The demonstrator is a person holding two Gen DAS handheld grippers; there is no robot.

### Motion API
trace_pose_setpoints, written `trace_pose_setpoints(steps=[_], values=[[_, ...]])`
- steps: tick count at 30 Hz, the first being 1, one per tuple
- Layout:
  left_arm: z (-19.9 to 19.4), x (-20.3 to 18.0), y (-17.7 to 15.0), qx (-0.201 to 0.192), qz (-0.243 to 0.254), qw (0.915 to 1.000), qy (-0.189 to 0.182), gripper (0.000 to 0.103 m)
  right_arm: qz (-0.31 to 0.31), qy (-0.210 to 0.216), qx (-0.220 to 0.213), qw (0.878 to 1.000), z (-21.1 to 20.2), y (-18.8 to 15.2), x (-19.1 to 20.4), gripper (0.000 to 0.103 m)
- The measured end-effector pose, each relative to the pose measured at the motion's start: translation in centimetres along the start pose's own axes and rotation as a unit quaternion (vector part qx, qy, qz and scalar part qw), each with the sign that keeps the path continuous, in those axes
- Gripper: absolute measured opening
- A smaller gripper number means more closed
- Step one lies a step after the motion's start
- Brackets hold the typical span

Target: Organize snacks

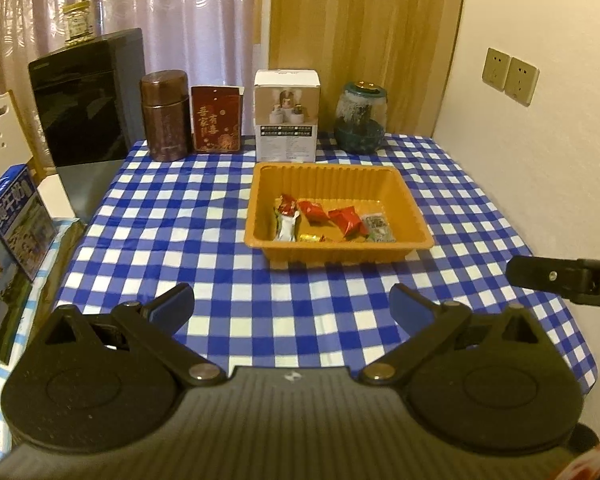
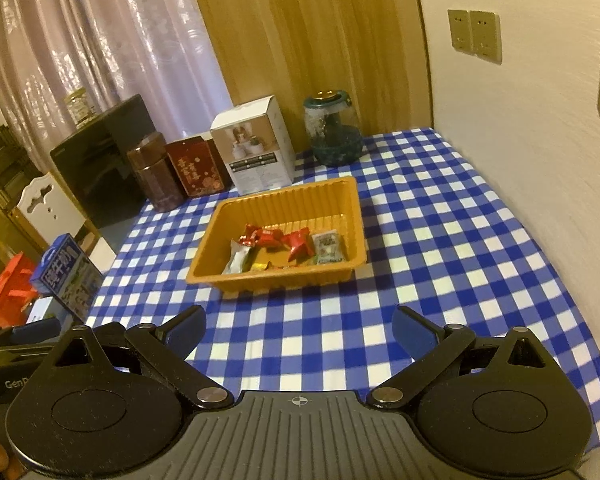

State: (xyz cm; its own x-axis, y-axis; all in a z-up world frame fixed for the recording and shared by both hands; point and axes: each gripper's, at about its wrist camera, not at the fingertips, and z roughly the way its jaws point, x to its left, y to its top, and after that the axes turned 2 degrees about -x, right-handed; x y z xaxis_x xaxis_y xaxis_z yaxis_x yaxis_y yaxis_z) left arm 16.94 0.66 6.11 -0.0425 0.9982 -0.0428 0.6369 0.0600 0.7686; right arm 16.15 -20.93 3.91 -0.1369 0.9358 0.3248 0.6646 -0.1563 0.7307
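Above the near edge of the checked tablecloth (image 1: 204, 216), the left gripper (image 1: 292, 306) and the right gripper (image 2: 299, 330) are both held with jaws spread wide and nothing between them. The orange tray (image 1: 332, 178) is found straight ahead of both, well apart, its long axis lying crosswise. The wrapped snacks (image 1: 342, 220) are gathered inside it. Neither gripper is judged clearly nearer.

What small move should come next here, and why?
Probably none beyond a small retreat: every snack in view, such as the red packets, already lies inside the orange tray. Both the left gripper and the right gripper are open, empty and short of the tray.
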Motion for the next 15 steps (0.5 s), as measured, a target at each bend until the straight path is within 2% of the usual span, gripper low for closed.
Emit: trace_pose_setpoints(steps=[15], values=[[-4.3, -0.2, -3.4, 0.001, -0.007, 1.0000, -0.002, 0.103, -0.033, 0.001, -0.002, 0.999, -4.1, -4.1, 1.7, 0.099]])
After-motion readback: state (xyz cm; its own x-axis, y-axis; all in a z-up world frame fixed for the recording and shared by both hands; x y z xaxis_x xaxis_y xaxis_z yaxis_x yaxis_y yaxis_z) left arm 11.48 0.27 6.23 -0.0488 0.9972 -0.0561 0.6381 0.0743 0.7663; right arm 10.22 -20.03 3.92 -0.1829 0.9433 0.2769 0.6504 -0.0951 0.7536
